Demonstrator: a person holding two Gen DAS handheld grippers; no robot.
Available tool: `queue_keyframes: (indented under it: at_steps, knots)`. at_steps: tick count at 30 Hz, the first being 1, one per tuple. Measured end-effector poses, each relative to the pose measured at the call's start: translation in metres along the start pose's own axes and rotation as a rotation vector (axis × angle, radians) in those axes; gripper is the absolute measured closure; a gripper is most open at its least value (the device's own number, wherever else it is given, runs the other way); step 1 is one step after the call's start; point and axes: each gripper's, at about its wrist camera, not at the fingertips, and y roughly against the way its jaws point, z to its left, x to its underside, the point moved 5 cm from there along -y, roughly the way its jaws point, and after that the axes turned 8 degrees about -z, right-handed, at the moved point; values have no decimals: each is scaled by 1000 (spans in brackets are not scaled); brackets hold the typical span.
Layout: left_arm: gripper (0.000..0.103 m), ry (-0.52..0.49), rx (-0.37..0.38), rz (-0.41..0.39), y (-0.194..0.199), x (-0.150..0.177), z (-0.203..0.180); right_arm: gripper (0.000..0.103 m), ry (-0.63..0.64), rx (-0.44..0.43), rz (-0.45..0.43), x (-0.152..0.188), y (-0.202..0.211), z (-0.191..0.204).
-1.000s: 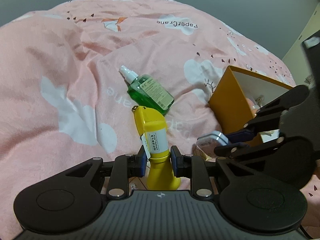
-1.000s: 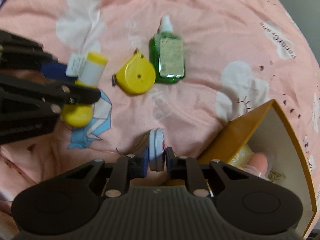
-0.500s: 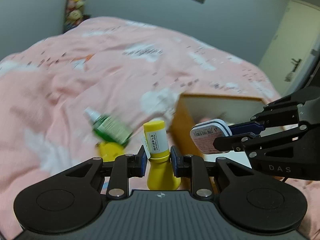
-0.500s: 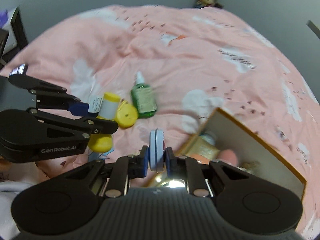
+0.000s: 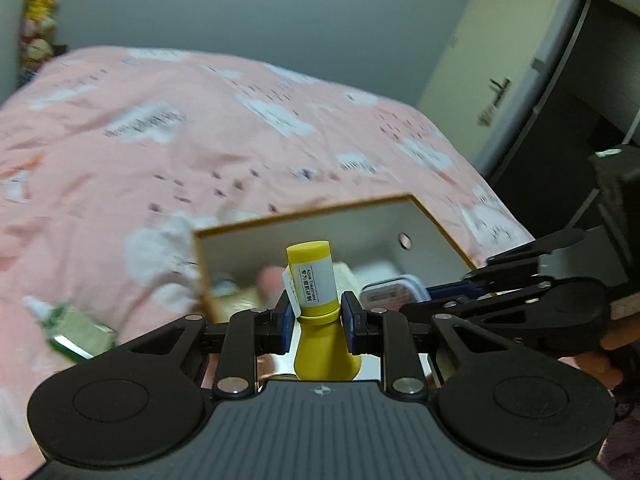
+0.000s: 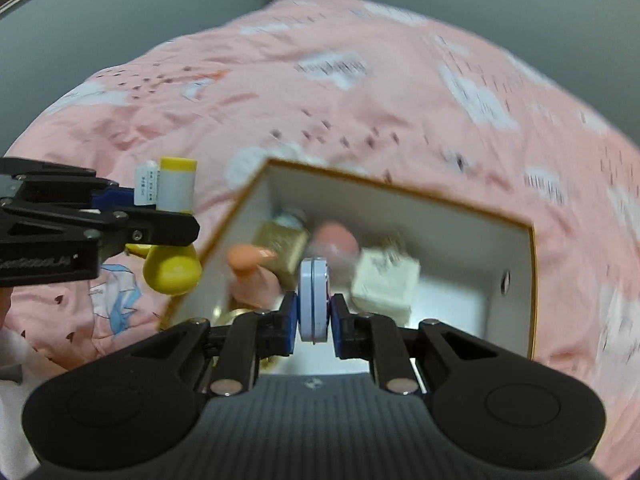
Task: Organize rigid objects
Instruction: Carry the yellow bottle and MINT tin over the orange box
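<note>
Carrying both loads: right gripper [image 6: 315,322] clamps flat tin [image 6: 314,300] directly above box [image 6: 516,280]; left gripper [image 5: 316,322], gripping yellow bottle [image 5: 316,300], sits just outside its left wall.

Bed [image 5: 168,168] w/ pink cloud-print duvet. On it: open orange box [image 6: 532,280], white inside, and a green spray bottle [image 5: 76,330] lying flat near the box.

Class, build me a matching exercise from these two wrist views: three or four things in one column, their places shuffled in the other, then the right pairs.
Things:
1. yellow bottle
2. flat round tin
3. green spray bottle
4. white carton

Places:
A. inside the orange box
B. held in the left tool
C. lying on the pink duvet
D. held in the right tool

Pairs: 1-B, 2-D, 3-C, 4-A
</note>
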Motion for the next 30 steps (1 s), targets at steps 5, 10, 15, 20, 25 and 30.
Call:
queue_keyframes:
  at_steps: [5,10,15,20,25,30]
  knots:
    - [76,-4,15,108,-49,12,-10,88,-199,-57,102,24,-34,-38]
    - [76,-79,-10,197,-92,30,-16,88,-277,-68,155,38,-64,-58]
    - [76,-147,-50,246,-122,40,-15,88,-343,-101,184,47,-83,-72]
    - [76,-240,-73,246,-132,43,-18,87,-436,-169,186,49,-98,-84]
    - [76,-319,-68,275,-138,45,-24,87,-471,-182,220,52,-112,-88]
    - [75,-422,-103,326,-144,51,-27,87,-506,-198,241,52,-119,-93]
